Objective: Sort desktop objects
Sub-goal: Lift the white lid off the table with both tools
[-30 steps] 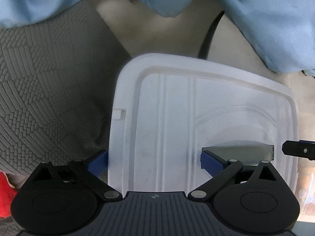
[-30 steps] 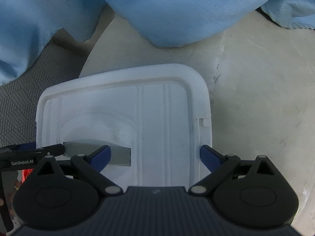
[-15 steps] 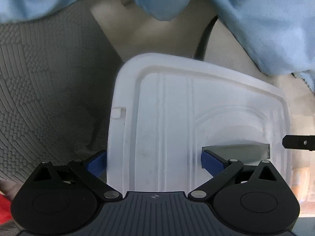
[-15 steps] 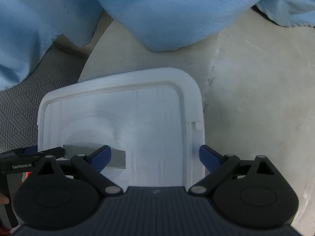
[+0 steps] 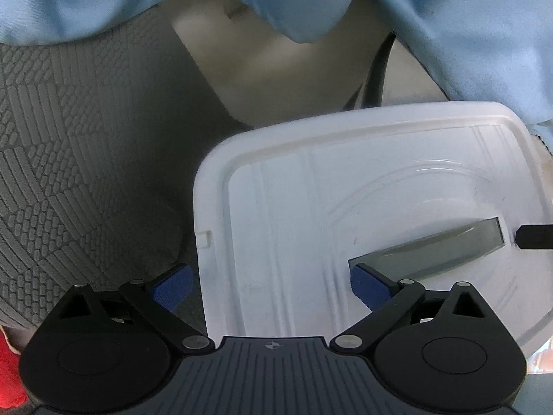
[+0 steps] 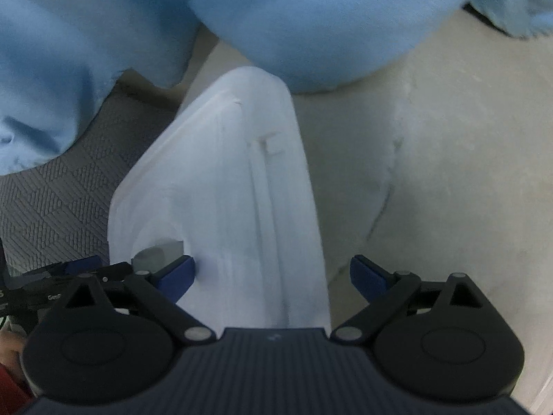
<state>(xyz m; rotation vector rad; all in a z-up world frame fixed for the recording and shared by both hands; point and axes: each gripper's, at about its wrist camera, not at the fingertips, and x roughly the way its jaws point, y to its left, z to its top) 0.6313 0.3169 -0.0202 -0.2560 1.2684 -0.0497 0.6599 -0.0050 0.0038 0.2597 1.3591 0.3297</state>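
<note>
While both grippers bracket one lid, status by item:
lid: white plastic lid (image 5: 363, 214), tilted, apparently lifted off the pale tabletop (image 6: 432, 173); in the right view it looks near edge-on and blurred.
handle slot: grey slot (image 5: 432, 249) in the lid's middle, long axis running between the two grippers.
left gripper: (image 5: 269, 285) spread wide; left pad outside the lid's left edge, right pad (image 5: 366, 285) at the slot. Contact with the plastic: cannot tell.
right gripper: (image 6: 273, 276) spread wide too; left pad (image 6: 176, 275) at the slot's other end, right pad past the lid's right edge.
key relation: lid sits straight ahead between both jaw pairs, neither nearer.
pose: both point forward over the lid, toward blue cloth (image 6: 311, 17).
beyond: grey textured mat (image 5: 76, 159) left.
</note>
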